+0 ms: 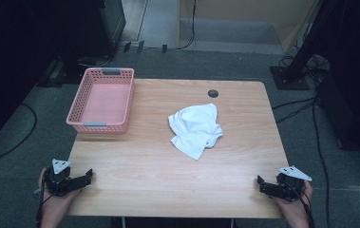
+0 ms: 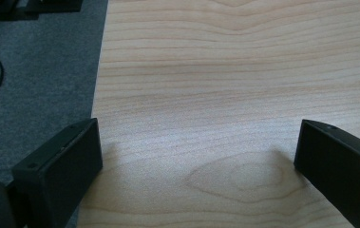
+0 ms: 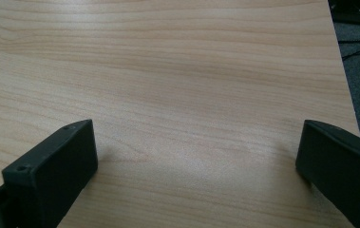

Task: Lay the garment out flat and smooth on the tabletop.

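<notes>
Nothing had been started. The crumpled white cloth [image 1: 195,130] lay untouched mid-table on the light wooden table [image 1: 135,166], right of the empty pink plastic basket [image 1: 102,100]. The left gripper [image 1: 88,176] and right gripper [image 1: 261,183] rested at the near corners, jaws wide apart and empty. Grasping and whatever follows remained.

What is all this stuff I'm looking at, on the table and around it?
table: one, light wood, centre, with a dark round hole near its far edge
basket: one, pink with grey handles, far left corner of the table, nothing in it
cloth: one, white, crumpled, middle of the table, right of the basket
cables: several, black, on the grey floor right of the table
left tongs: one, black, open, near left corner
right tongs: one, black, open, near right corner
</notes>
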Available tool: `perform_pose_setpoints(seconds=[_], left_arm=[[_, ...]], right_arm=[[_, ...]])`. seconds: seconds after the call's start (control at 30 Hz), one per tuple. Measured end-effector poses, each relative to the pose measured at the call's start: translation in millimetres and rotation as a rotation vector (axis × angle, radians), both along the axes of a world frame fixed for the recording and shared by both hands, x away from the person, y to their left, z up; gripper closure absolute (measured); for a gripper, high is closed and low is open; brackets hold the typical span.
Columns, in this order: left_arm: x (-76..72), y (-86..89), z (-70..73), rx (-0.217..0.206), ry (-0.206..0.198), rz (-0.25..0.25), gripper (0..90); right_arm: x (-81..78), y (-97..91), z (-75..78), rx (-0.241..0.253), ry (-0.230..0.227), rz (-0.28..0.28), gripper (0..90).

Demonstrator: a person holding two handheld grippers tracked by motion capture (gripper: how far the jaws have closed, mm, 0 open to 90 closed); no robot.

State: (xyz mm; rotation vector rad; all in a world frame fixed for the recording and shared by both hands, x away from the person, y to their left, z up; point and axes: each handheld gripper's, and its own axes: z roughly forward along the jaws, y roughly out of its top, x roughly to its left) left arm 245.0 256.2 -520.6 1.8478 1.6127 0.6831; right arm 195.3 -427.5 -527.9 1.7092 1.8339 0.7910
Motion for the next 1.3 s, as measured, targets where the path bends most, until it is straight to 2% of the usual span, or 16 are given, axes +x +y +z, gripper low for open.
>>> perform_pose_setpoints(seconds=[0.2,0.3,0.43,0.6,0.7,0.9,1.0,1.3], left_arm=[[-0.4,0.2,0.2,0.002,0.001,0.006,2.0],[-2.9,-1.2,0.7,0.035,-0.015,0.006,2.0],[-3.6,-7.3,1.5,0.04,-0.014,-0.005,2.1],[-4.2,-19.0,10.5,0.009,-0.053,-0.014,4.0],[-3.0,-26.2,15.1,-0.002,-0.062,-0.027,4.4],[0.1,-45.5,21.7,-0.018,-0.079,-0.046,5.5],[1.8,-58.4,26.7,-0.044,-0.081,-0.086,5.7],[13.0,-102.5,36.3,-0.05,-0.104,-0.171,5.7]], right_arm=[[0.3,-0.4,0.1,-0.001,0.001,0.006,0.0],[1.0,-0.5,0.1,0.0,0.001,0.013,0.0],[1.3,-0.4,0.0,0.0,0.0,0.015,0.0],[1.0,-0.3,0.0,0.0,0.0,0.014,0.0],[0.5,0.1,0.0,0.0,0.001,0.011,0.0],[1.3,-0.2,-0.1,0.0,0.0,0.013,0.0],[1.5,-0.2,0.0,0.0,0.0,0.013,0.0],[1.5,-0.3,0.0,0.0,0.0,0.014,0.0]])
